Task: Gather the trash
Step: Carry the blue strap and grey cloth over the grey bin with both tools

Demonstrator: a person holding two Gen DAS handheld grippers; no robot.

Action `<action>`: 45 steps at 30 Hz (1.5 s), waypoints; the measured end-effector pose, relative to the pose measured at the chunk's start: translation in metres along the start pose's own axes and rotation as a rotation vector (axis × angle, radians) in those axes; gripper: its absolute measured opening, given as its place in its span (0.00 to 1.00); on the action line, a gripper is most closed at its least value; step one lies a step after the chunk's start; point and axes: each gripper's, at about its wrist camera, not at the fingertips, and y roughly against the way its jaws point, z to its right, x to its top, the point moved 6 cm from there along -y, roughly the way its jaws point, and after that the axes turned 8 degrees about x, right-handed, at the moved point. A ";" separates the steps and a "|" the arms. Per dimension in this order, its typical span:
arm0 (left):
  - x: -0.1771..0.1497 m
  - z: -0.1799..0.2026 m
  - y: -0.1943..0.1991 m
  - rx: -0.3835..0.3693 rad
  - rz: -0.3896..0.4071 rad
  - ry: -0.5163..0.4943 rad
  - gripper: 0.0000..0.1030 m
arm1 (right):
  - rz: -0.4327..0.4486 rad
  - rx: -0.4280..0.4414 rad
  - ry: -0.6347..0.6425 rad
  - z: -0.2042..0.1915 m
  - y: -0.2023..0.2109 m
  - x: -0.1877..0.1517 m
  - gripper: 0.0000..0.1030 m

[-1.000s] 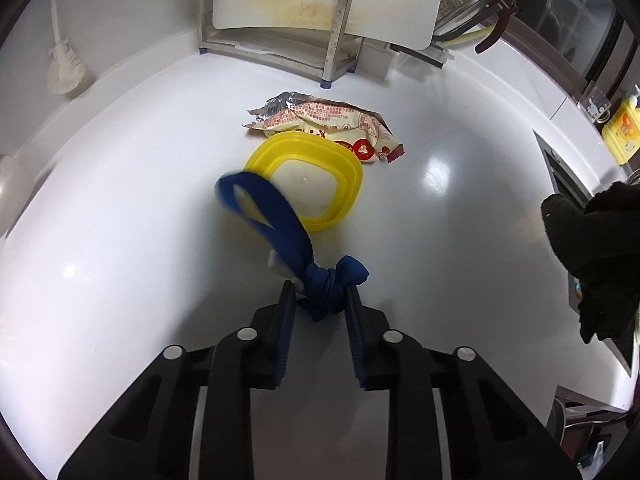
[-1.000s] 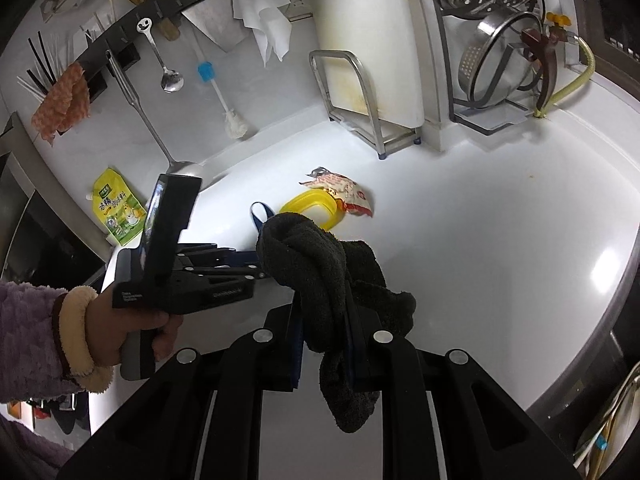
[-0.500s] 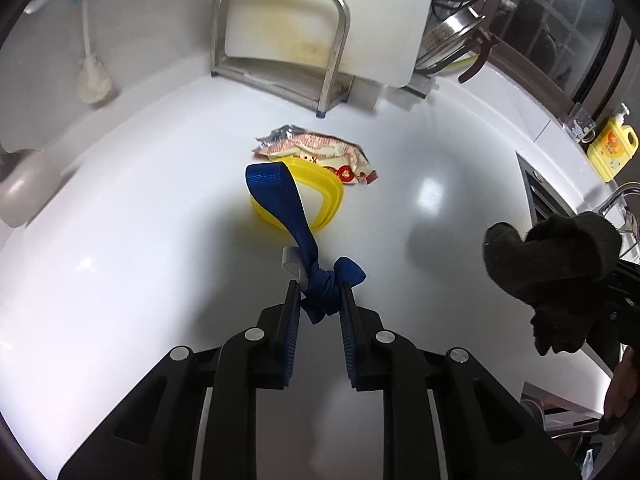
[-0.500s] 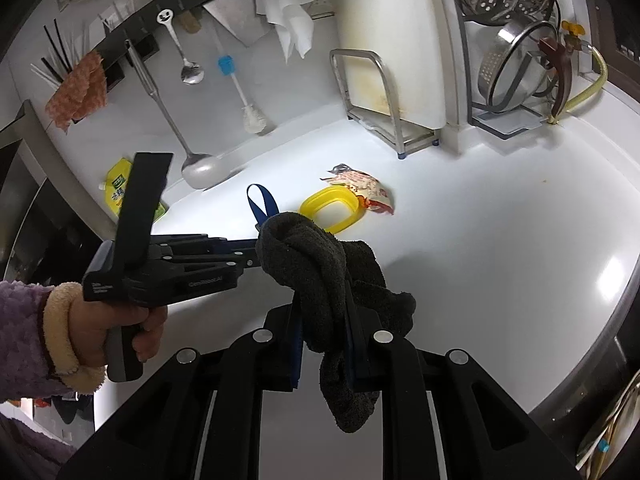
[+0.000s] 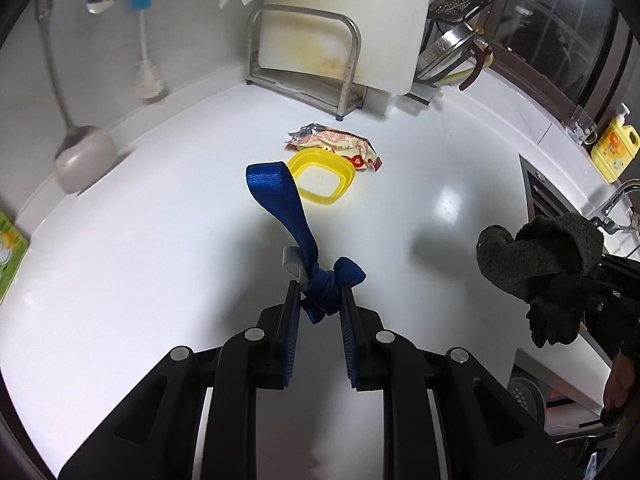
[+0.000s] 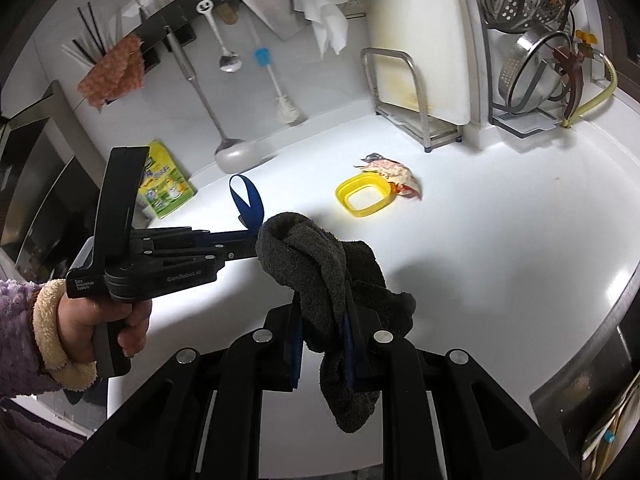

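1. Across the white countertop (image 6: pixel 500 240), two pieces are left lying: a yellow lid (image 6: pixel 363 199) and, touching its far right edge, a crumpled snack wrapper (image 6: pixel 390 171). Both sit toward the far side, in front of the metal rack (image 6: pixel 404 96) that holds the cutting board (image 5: pixel 340 20). Neither is touched by a gripper.

2. Held up above the counter on the right, a dark grey cloth (image 6: pixel 320 280) is clamped between the jaws of the right gripper (image 6: pixel 322 350), with its loose end hanging below them. This piece is judged to be collected.

3. Held up to the left of it, a knotted blue strap (image 5: pixel 298 232) is gripped at its knot by the left gripper (image 5: pixel 320 312), with its loop standing toward the far side. This piece too is judged to be collected.

4. No bin or bag is seen in either view, so where the held pieces are to be dropped cannot be told.

5. By judgement, about half of the work is done: two pieces are in hand, two are left, and both grippers are full.
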 end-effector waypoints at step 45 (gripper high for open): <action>-0.073 0.043 0.113 0.093 0.079 0.090 0.19 | 0.002 0.066 0.092 -0.041 0.092 -0.077 0.15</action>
